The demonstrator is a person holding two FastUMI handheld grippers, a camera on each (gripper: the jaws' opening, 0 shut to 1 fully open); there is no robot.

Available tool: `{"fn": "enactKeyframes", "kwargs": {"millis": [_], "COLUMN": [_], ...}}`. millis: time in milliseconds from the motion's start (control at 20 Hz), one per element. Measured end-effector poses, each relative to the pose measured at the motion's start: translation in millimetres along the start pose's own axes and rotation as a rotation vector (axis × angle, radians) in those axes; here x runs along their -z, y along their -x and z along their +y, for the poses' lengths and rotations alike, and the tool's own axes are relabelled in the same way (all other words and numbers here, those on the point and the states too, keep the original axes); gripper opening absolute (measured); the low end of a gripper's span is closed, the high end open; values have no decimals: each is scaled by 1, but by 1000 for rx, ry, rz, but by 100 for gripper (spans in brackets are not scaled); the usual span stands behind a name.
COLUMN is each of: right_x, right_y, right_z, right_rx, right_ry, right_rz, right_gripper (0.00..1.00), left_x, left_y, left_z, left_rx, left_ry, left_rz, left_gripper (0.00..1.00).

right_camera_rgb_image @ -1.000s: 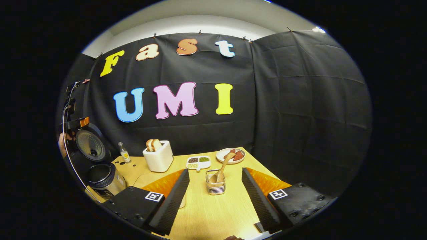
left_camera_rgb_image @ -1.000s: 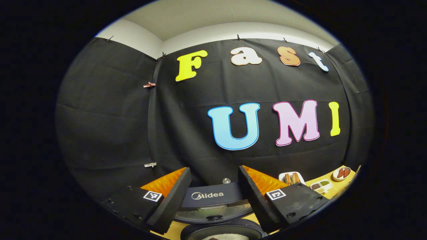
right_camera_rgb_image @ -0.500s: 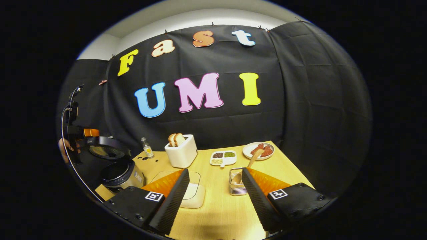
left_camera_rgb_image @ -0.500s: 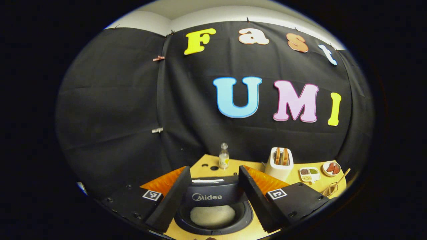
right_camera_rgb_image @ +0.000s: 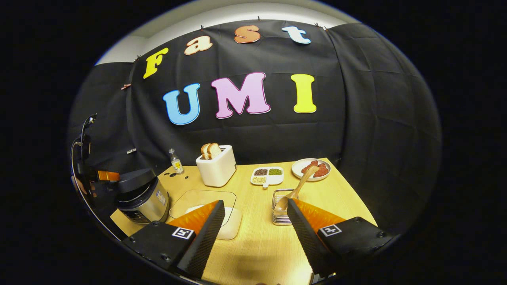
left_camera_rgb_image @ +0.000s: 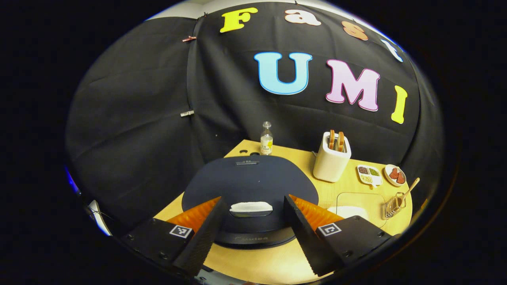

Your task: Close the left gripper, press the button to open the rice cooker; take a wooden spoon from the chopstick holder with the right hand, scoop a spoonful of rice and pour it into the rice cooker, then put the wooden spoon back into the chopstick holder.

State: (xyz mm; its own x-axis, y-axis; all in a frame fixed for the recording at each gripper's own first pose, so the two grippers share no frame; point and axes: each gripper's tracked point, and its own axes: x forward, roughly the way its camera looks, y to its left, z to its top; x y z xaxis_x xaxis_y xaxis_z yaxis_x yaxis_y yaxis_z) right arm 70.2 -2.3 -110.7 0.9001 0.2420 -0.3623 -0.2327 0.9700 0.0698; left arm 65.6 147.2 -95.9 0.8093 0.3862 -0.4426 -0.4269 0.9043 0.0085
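- At the table's (right_camera_rgb_image: 257, 245) left edge the cooker (left_camera_rgb_image: 249, 190) sits with its lid down, its button (left_camera_rgb_image: 251, 207) between the wide, empty left gripper (left_camera_rgb_image: 251, 221).
- Spoon (right_camera_rgb_image: 295, 192) stands in the holder (right_camera_rgb_image: 279, 215) toward the right edge (right gripper (right_camera_rgb_image: 255, 225) also wide, empty).
- This fits either end of the task.
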Motion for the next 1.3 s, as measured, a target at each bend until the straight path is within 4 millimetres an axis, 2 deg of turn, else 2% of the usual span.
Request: {"fn": "enactKeyframes", "kwargs": {"millis": [200,400,600,750,850,950,1050,1200,1300], "right_x": [-5,-4,0,-12,-31,-50,-62,-80,-83], "right_y": [-2,-6,-13,-12,-10,-3,6,34,51], "right_z": [1,-1,-22,-31,-38,-42,-33,-29,-27], "right_rx": [4,4,84,127,155,177,158,134,131], "right_ry": [50,69,102,92,104,102,74,80,71], "right_rz": [-18,-10,11,-27,-84,-139,-155,-192,-218], "right_gripper": [99,99,99,99,99,99,98,99,98], "left_x": [35,39,40,37,18,-13,-44,-68,-70], "left_y": [-11,-12,-13,-7,3,30,56,95,117], "left_z": [0,-3,-3,-5,-17,-37,-65,-110,-123], "left_rx": [-17,-25,-12,-18,-9,37,118,271,308], "left_ry": [3,-6,-13,-6,-14,-63,-87,-82,-88], "left_rz": [88,68,44,-10,-88,-215,-320,-415,-446], "left_gripper": [100,100,100,100,96,96,96,96,96]}}
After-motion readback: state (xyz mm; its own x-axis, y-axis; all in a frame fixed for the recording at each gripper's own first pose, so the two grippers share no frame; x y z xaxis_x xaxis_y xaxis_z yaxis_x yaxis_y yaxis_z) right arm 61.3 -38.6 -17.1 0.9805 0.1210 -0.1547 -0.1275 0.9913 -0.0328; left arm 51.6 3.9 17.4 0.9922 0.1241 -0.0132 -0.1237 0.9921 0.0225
